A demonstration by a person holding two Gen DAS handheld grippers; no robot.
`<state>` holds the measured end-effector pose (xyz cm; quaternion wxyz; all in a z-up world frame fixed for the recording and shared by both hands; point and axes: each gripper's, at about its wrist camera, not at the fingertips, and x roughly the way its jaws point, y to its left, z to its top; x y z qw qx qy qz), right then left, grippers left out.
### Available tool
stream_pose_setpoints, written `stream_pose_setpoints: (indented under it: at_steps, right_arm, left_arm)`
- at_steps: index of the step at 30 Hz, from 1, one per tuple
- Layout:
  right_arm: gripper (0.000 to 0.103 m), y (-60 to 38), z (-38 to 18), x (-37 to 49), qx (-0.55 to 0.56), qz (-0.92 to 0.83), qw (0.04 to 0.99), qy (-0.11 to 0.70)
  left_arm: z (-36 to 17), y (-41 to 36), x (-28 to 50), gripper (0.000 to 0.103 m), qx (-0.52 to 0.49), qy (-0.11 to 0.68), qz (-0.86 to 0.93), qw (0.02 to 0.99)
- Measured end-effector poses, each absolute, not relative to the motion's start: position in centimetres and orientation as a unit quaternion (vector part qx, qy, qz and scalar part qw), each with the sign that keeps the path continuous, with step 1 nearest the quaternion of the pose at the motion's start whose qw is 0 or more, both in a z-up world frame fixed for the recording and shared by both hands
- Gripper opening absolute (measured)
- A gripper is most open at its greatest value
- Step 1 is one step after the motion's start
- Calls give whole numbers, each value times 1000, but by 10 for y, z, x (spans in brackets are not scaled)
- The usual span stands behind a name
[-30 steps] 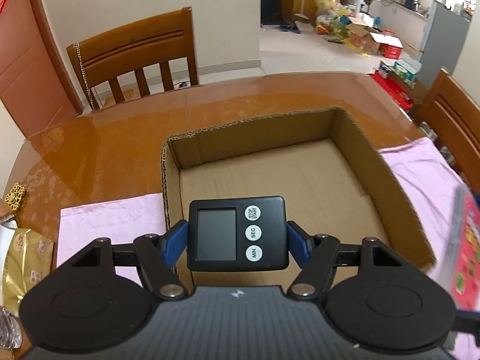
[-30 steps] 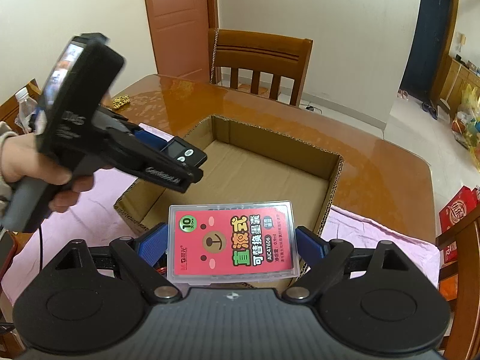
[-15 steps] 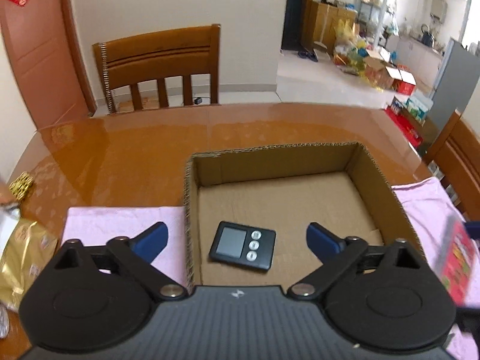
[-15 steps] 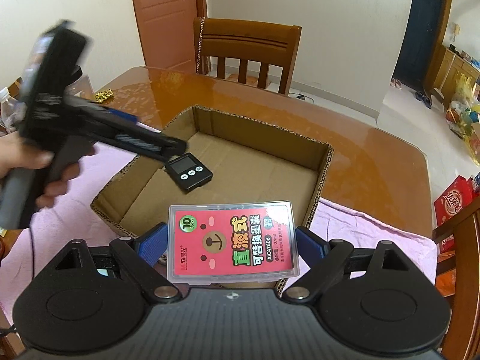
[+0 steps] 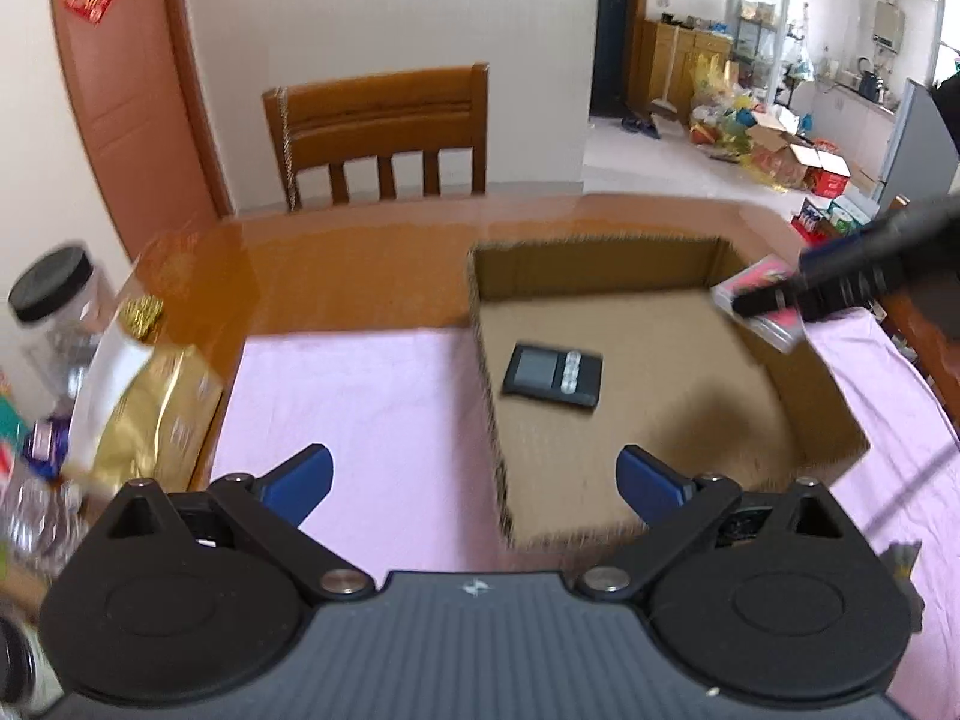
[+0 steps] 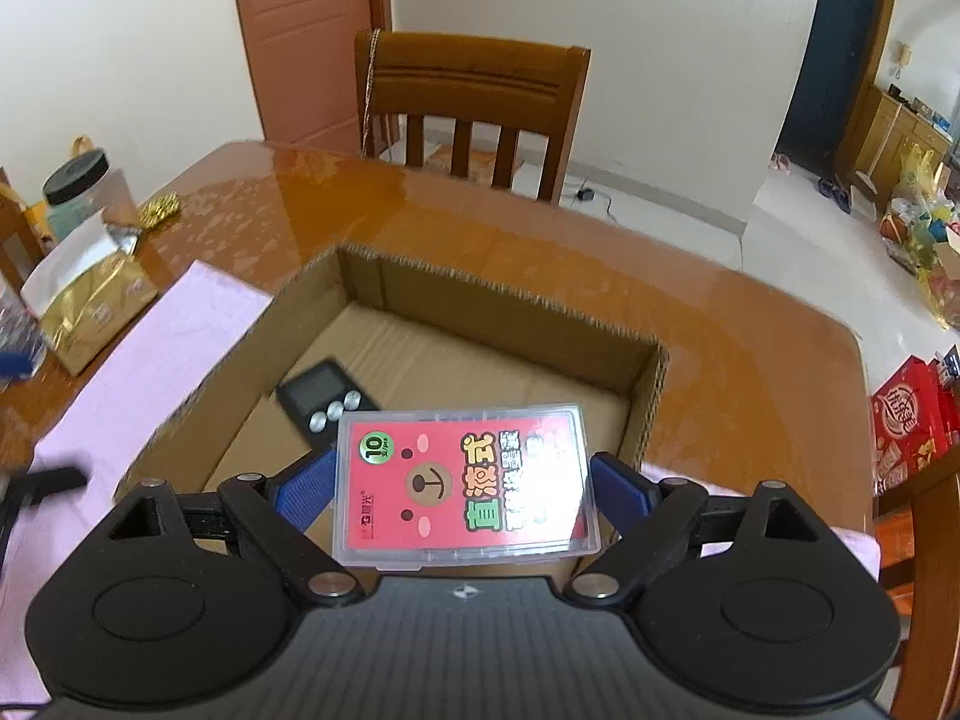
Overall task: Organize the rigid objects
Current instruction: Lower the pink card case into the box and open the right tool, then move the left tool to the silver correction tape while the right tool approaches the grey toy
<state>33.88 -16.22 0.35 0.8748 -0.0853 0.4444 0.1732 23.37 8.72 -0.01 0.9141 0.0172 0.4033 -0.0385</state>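
A black digital timer (image 5: 552,375) lies flat on the floor of the open cardboard box (image 5: 600,258), near its left wall. My left gripper (image 5: 474,474) hangs over the box's near-left corner; its jaws are opening wide, with nothing between them. My right gripper (image 6: 462,480) holds a clear case with a pink bear card (image 6: 462,474) flat above the box (image 6: 498,300), just this side of the timer (image 6: 327,402). Its jaws are opening, but the blue pads still touch the case's sides. In the left wrist view the case (image 5: 756,276) sits over the box's right rim.
A pink cloth (image 5: 360,396) lies under and beside the box on the glossy wooden table. At the left stand a gold bag (image 5: 156,408), a black-lidded jar (image 5: 54,300) and plastic bottles. A wooden chair (image 5: 384,132) stands behind the table.
My left gripper let go of the timer, which now lies in the box, and drew back to the left. My right gripper carried the pink case forward over the box.
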Motion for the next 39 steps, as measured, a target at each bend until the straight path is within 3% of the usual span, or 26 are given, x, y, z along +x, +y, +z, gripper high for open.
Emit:
stream_pose_setpoints:
  at_steps: [1,12,21,31,39]
  right_arm:
    - [103,-161,3,341,-87,168,877,442]
    - [103,-165,19,307,-84,167,884,429]
    - [103,-186,29,229,-51,146,899,411]
    - [103,-201,-16,126,3,59,890,451]
    - [103,-211,-46,103,9,56,879,473]
  left_arm:
    - [-2,90,230,100,13,406,-39,913]
    - [-17,91,199,100,27,411,-36,910]
    - [-40,76,168,100,50,424,-48,903]
    - [-67,51,130,100,60,440,-103,890]
    - [-109,40,116,100,81,475,-64,874]
